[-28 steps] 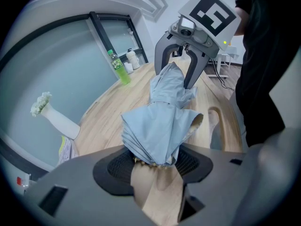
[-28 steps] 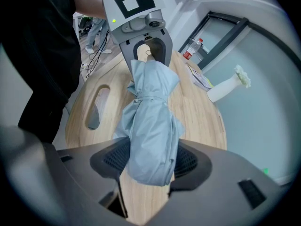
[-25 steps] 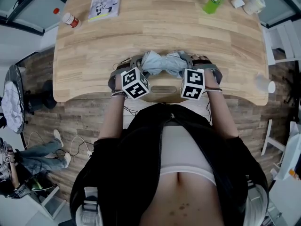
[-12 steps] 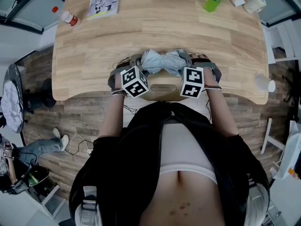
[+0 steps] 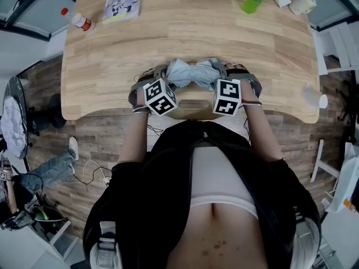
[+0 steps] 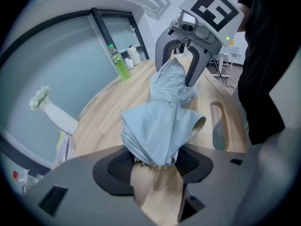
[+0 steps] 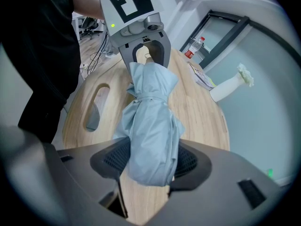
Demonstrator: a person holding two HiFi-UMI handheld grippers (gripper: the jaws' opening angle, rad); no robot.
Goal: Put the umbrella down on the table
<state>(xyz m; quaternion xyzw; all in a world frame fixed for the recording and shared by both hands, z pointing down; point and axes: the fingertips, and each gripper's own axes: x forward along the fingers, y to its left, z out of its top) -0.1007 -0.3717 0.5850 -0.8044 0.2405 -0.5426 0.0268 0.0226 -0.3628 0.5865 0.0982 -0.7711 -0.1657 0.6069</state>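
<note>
Umbrella (image 5: 193,74) ends behind the marker cubes (image 5: 161,97); booklet (image 5: 122,1) print too small.

head view: far above umbrella (image 5: 193,73), steeply down | left gripper view: close at one umbrella end, looking along it | right gripper view: opposite end, facing back | shared: umbrella, surface (image 5: 196,32)

We wore a black jacket (image 5: 134,206), open over a white top (image 5: 221,178). Our grey left tongs (image 6: 153,163) and right tongs (image 7: 149,161) each bore dark meshed pads (image 6: 115,166) and a white cube (image 5: 161,98) with black square markers.
</note>
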